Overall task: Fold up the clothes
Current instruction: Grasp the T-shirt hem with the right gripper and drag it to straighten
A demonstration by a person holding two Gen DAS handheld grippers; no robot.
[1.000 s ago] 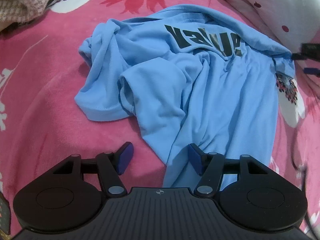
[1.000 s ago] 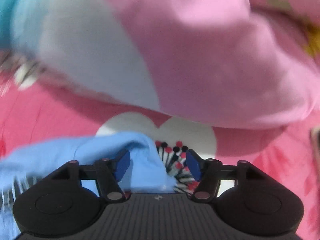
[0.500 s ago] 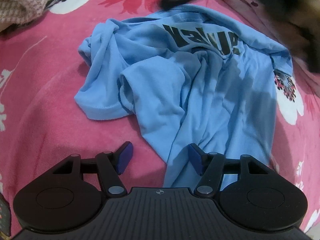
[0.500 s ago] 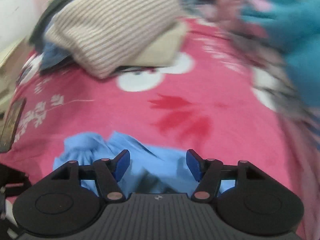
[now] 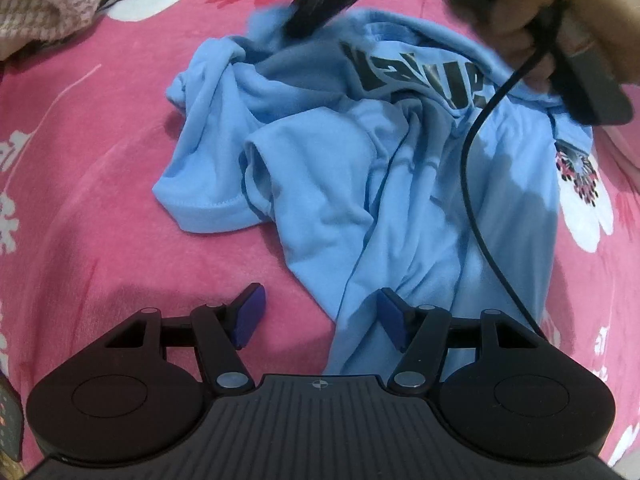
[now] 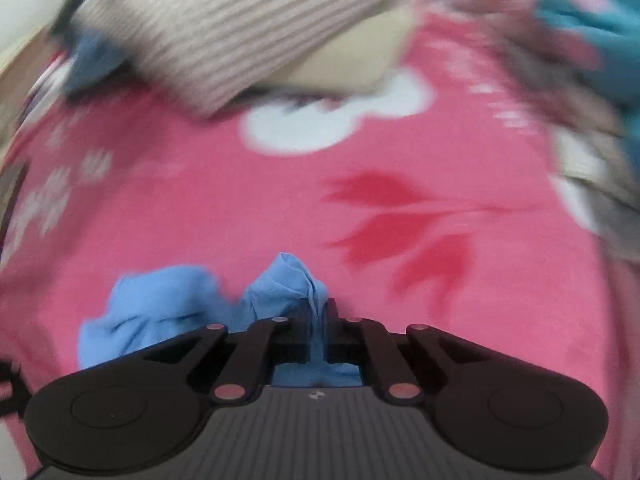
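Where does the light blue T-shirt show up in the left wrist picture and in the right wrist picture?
Left wrist: the light blue T-shirt lies crumpled across the centre, reaching down to the open left gripper.
Right wrist: only a bunched fold of it shows at bottom centre, pinched in the shut right gripper.
Shared landmark: the pink floral blanket under the shirt.

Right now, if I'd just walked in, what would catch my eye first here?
A crumpled light blue T-shirt with dark lettering, lying mid-bed on a bright pink flowered blanket. At its far edge the right gripper has pinched a bunch of the cloth, while the left gripper waits open at the near hem.
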